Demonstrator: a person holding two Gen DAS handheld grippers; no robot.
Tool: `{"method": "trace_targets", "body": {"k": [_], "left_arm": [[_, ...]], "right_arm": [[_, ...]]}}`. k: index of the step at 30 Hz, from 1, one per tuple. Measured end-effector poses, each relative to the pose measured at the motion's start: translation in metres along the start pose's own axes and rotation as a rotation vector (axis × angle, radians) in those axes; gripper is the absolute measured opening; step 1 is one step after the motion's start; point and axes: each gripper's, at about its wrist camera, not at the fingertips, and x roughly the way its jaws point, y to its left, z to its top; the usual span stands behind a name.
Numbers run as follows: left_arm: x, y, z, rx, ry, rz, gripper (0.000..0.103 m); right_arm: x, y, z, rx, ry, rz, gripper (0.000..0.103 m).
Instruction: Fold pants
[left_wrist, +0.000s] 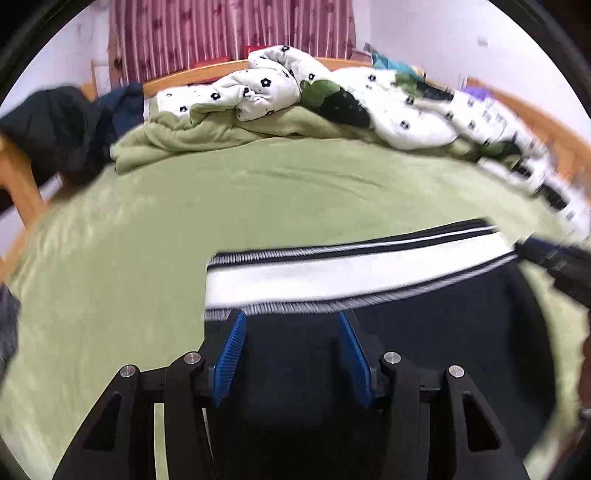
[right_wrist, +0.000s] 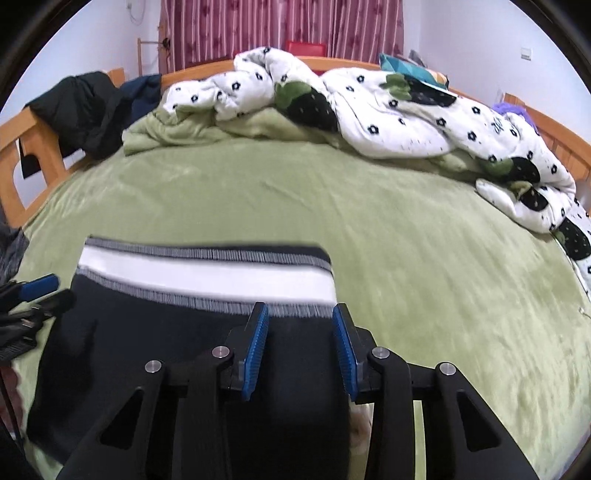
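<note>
Dark navy pants (left_wrist: 424, 332) with a white, grey-edged waistband (left_wrist: 351, 273) lie flat on the green bed cover (left_wrist: 184, 221). My left gripper (left_wrist: 291, 317) is open, its blue pads over the pants' left part just below the waistband. The right gripper shows at the right edge of the left wrist view (left_wrist: 550, 254). In the right wrist view the pants (right_wrist: 166, 350) and waistband (right_wrist: 207, 277) lie ahead. My right gripper (right_wrist: 299, 310) is open over the pants' right edge below the waistband. The left gripper (right_wrist: 37, 291) shows at the left.
A crumpled white flowered quilt (right_wrist: 388, 114) and a green blanket (right_wrist: 177, 129) are heaped along the far side of the bed. Dark clothes (right_wrist: 88, 107) hang on the wooden bed frame (right_wrist: 22, 147) at the left. Red curtains (right_wrist: 277, 29) hang behind.
</note>
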Motion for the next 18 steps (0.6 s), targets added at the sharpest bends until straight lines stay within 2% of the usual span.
{"method": "trace_targets", "body": {"k": [3, 7, 15, 18], "left_arm": [[0.019, 0.003, 0.006, -0.043, 0.037, -0.005, 0.047], [0.030, 0.004, 0.013, 0.010, 0.022, -0.003, 0.049], [0.036, 0.005, 0.009, 0.011, 0.024, -0.038, 0.054], [0.039, 0.003, 0.008, 0.027, 0.048, -0.068, 0.063]], "right_arm": [[0.022, 0.000, 0.008, 0.021, 0.006, 0.004, 0.036], [0.058, 0.001, 0.012, 0.011, 0.060, -0.056, 0.036], [0.068, -0.005, 0.010, 0.032, 0.072, -0.042, 0.038], [0.067, -0.005, 0.009, 0.028, 0.069, -0.049, 0.038]]}}
